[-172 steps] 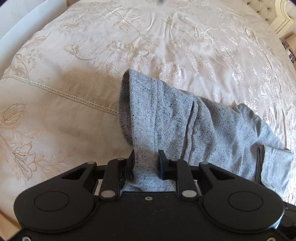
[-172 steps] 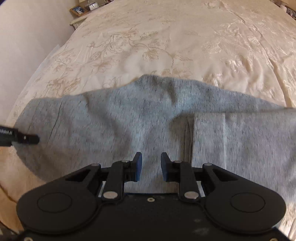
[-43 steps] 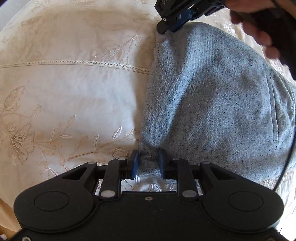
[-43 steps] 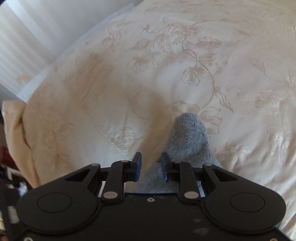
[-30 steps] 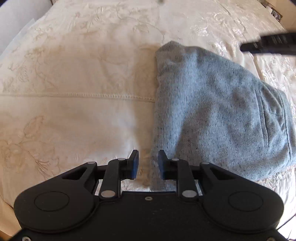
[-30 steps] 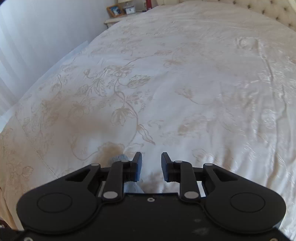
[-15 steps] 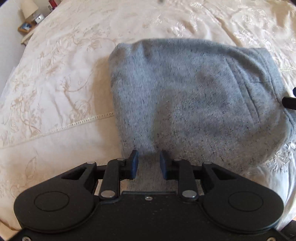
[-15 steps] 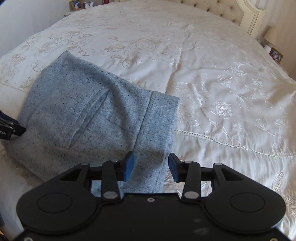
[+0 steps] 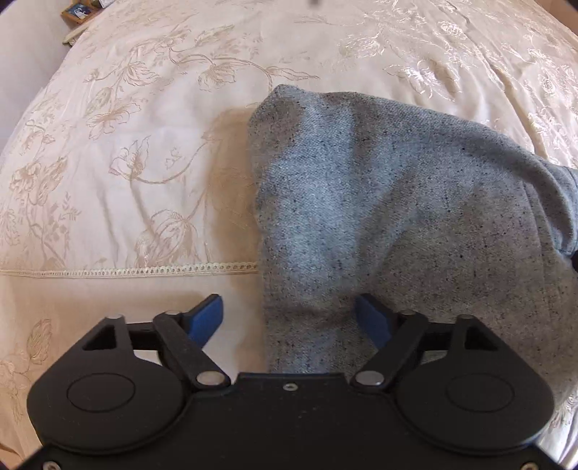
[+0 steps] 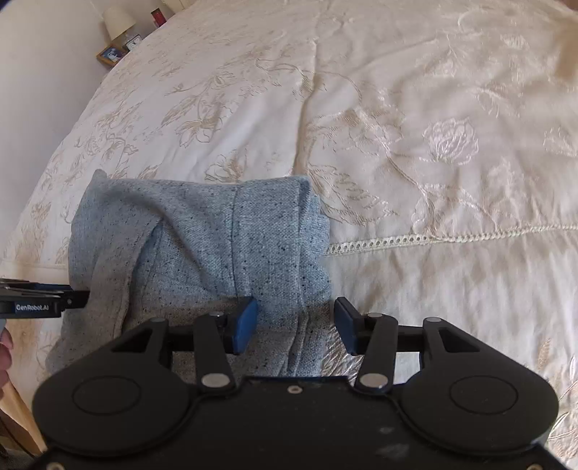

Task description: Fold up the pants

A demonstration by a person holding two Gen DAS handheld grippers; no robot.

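Note:
The grey speckled pants point(image 9: 379, 199) lie folded into a compact bundle on the cream embroidered bedspread point(image 9: 126, 162). My left gripper point(image 9: 289, 318) hangs over the bundle's near left corner. Its jaws are opening wide; the cloth edge lies loose between them and the left pad is off the fabric. In the right wrist view the pants point(image 10: 216, 246) lie at lower left. My right gripper point(image 10: 295, 327) stands open over their near right corner, its pads not pressing the cloth. The left gripper's finger point(image 10: 43, 300) shows at the bundle's left side.
A lace seam point(image 10: 433, 238) crosses the bedspread level with the pants. A bedside table with a lamp point(image 10: 117, 20) and a picture frame point(image 10: 110, 54) stands beyond the bed's far left corner. A person's fingertip point(image 10: 4, 347) shows at the left edge.
Both grippers have let go of the folded pants and their jaws have spread, the left much wider. Both cameras have swung round and dropped closer to the bundle's near corners.

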